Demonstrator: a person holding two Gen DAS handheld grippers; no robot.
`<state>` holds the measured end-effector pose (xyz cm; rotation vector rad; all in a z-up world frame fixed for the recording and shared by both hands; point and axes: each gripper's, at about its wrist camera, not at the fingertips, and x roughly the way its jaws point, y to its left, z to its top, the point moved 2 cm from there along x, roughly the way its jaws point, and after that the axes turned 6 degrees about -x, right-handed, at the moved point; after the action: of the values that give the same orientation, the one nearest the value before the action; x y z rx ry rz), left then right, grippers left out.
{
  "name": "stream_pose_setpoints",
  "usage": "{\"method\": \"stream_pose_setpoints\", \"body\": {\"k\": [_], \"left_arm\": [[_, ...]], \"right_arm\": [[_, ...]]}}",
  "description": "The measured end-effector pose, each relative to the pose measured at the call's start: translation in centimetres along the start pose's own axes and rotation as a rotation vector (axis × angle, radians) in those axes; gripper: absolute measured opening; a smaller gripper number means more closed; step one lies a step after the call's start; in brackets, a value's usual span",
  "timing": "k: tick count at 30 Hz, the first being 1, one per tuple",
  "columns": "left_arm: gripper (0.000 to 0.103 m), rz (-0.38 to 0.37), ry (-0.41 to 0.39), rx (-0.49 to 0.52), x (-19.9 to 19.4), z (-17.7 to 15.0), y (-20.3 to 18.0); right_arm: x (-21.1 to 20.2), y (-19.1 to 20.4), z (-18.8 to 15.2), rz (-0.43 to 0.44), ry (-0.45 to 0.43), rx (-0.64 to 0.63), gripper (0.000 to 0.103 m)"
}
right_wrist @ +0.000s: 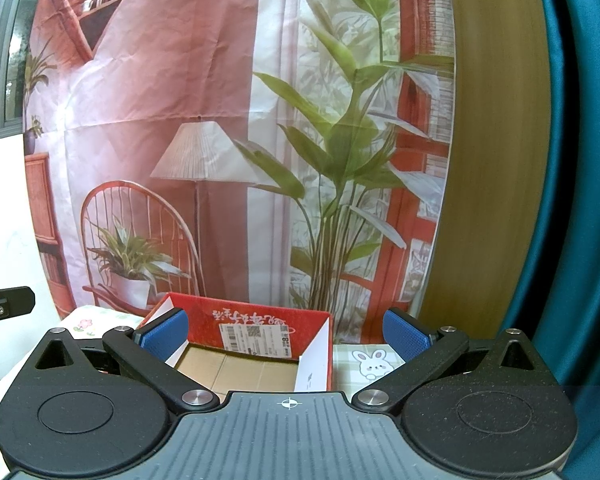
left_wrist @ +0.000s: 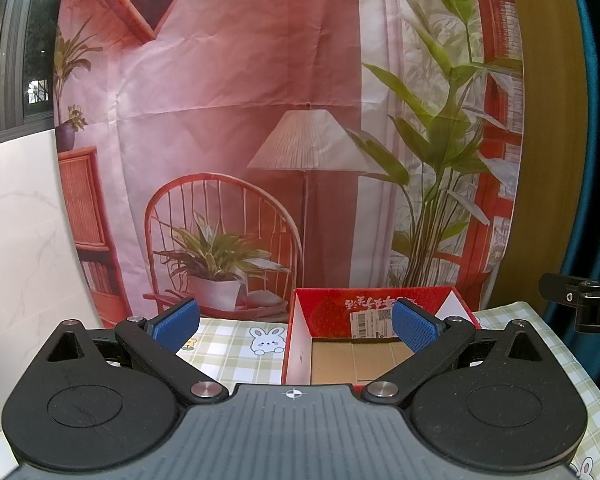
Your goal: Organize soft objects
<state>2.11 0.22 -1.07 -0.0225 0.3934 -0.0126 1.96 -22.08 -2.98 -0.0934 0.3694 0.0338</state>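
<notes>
A red cardboard box (left_wrist: pixel 328 312) with a brown floor and a white shipping label stands open on the checked tablecloth (left_wrist: pixel 228 352); nothing shows inside it. My left gripper (left_wrist: pixel 296 326) is open, hovering just in front of the box, its right blue pad (left_wrist: pixel 414 328) over the box's right side. In the right wrist view the same red box (right_wrist: pixel 260 316) sits ahead and slightly left. My right gripper (right_wrist: pixel 286 334) is open too, with nothing between its blue pads (right_wrist: pixel 404 336). No soft objects are in view.
A printed backdrop (left_wrist: pixel 260 140) of a chair, lamp and plants hangs right behind the table. A white marble panel (left_wrist: pixel 20 240) stands at the left, a teal curtain (right_wrist: pixel 572 200) at the right. The other gripper's black tip (left_wrist: pixel 580 300) shows at the right edge.
</notes>
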Motion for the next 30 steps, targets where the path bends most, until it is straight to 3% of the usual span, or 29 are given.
{"method": "stream_pose_setpoints", "body": {"k": [30], "left_arm": [[0.103, -0.002, 0.006, -0.013, -0.27, 0.14, 0.36]], "right_arm": [[-0.17, 0.07, -0.10, 0.001, 0.000, -0.002, 0.103]]}}
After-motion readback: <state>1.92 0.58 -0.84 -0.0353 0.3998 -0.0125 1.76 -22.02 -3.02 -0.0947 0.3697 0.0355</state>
